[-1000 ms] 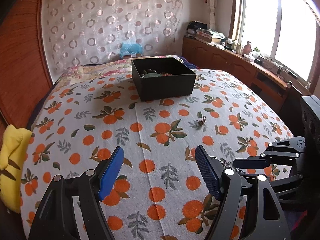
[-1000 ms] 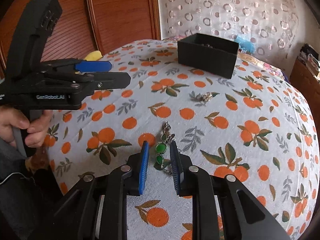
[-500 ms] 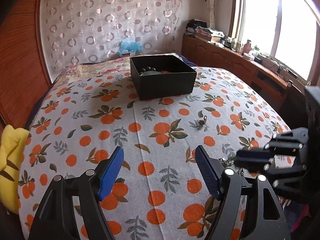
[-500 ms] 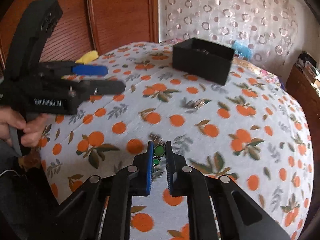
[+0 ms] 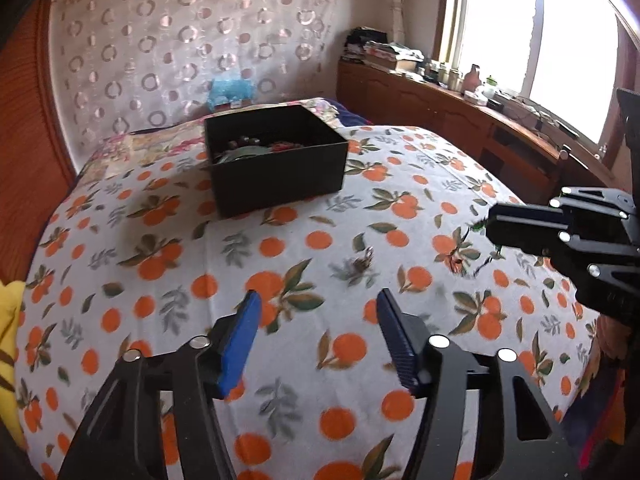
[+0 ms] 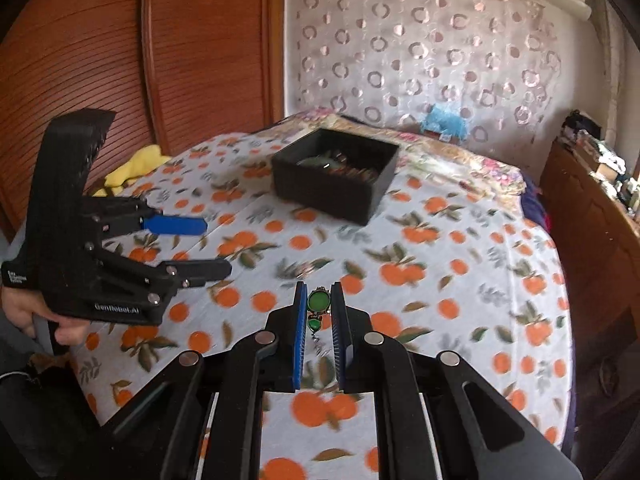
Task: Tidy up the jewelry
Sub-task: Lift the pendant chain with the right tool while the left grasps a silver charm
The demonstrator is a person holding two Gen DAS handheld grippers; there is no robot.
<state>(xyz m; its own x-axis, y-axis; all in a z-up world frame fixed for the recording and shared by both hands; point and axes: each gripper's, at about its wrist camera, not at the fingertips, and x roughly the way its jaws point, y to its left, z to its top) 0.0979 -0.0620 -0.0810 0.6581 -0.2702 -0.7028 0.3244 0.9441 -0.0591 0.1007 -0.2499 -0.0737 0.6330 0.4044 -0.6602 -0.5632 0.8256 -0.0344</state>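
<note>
Left gripper, low centre, is spread and empty; a small trinket lies mid-frame, the black box above.

Right gripper pinches the green-stone piece, lifted. Next, I judge: carry to the box, upper centre.

Black box ahead, bedspread around seemingly open

**Daylight from the window, motion blur on my feeds**

My light comes from the window, blown out to white. It leaves a soft shadow left of the box on the bedspread. The print smears with motion in both views. Fisheye bending curves the wardrobe, and the corners go black.
</note>
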